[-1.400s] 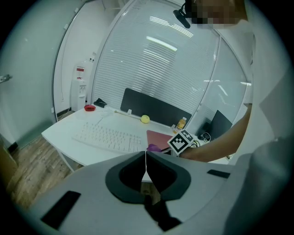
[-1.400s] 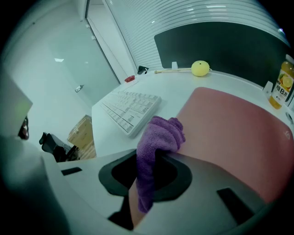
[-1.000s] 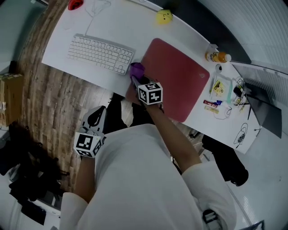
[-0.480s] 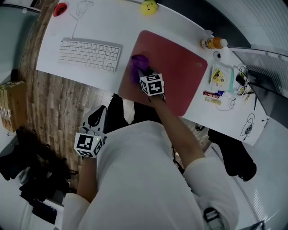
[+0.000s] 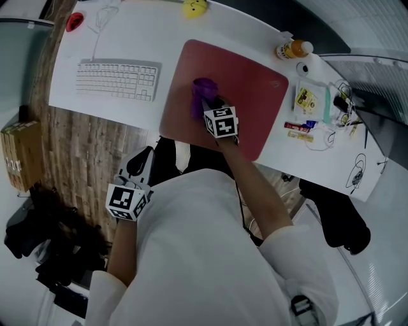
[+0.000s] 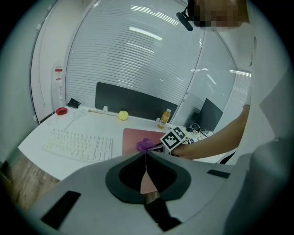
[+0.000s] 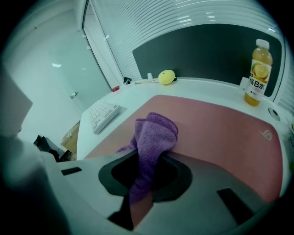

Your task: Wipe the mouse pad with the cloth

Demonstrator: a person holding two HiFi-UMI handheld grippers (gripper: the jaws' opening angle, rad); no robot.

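Observation:
A red mouse pad [image 5: 248, 95] lies on the white desk [image 5: 159, 38], right of the keyboard. A purple cloth [image 5: 203, 95] rests bunched on the pad's left half, and my right gripper [image 5: 208, 107] is shut on it. In the right gripper view the cloth [image 7: 154, 133] runs back between the jaws of the right gripper [image 7: 146, 160] and presses on the pad [image 7: 220, 128]. My left gripper [image 5: 137, 165] hangs off the desk beside the person's body. In the left gripper view it [image 6: 145, 165] is shut with nothing in it.
A white keyboard [image 5: 116, 79] sits left of the pad. A yellow toy [image 5: 195, 7] and an orange drink bottle [image 5: 290, 48] stand at the desk's far side. Small packets and cables [image 5: 312, 118] crowd the right end. A black chair [image 5: 338, 219] stands below.
My right gripper has dragged the cloth from the pad's left edge near the keyboard inward across the pad. The left gripper has stayed where it was.

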